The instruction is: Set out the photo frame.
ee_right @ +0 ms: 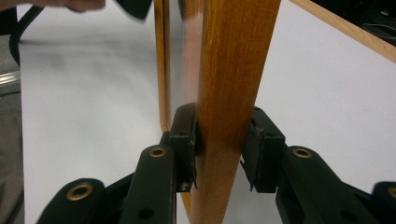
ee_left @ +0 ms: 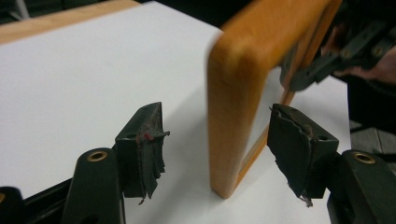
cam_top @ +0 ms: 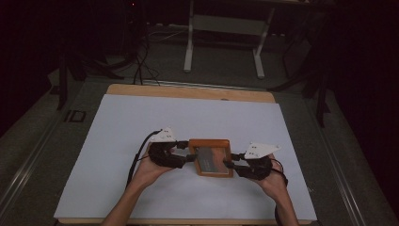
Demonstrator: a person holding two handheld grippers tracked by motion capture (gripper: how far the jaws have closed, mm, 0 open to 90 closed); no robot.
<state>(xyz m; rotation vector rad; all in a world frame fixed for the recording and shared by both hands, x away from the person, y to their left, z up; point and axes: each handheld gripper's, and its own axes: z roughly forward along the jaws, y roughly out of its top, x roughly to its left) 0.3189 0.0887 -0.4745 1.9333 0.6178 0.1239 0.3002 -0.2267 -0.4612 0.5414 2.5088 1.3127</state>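
**Right gripper clamped on a wooden frame, left gripper spread at its other end**

Two black two-jaw grippers were held at opposite ends of a rectangular, orange-brown wooden frame with a grey glazed panel point(cam_top: 211, 158), which was found near the middle of the white sheet covering the table point(cam_top: 141, 117), toward the person's edge. The right gripper point(ee_right: 223, 140) was pressed onto the frame's right-hand rail, one pad against each face of the wood. This grip was judged to be what steadied the frame. The left gripper point(ee_left: 215, 140) was spread, its worn pads standing clear on either side of the frame's rounded left-hand corner, with no contact seen; it was judged to be placed for taking or giving up that end.

From the high view the frame's long axis was seen running across the table, from one gripper to the other, with the glazed face turned upward and toward the person. Whether the frame rested on the white sheet or was lifted slightly off it could not be told.
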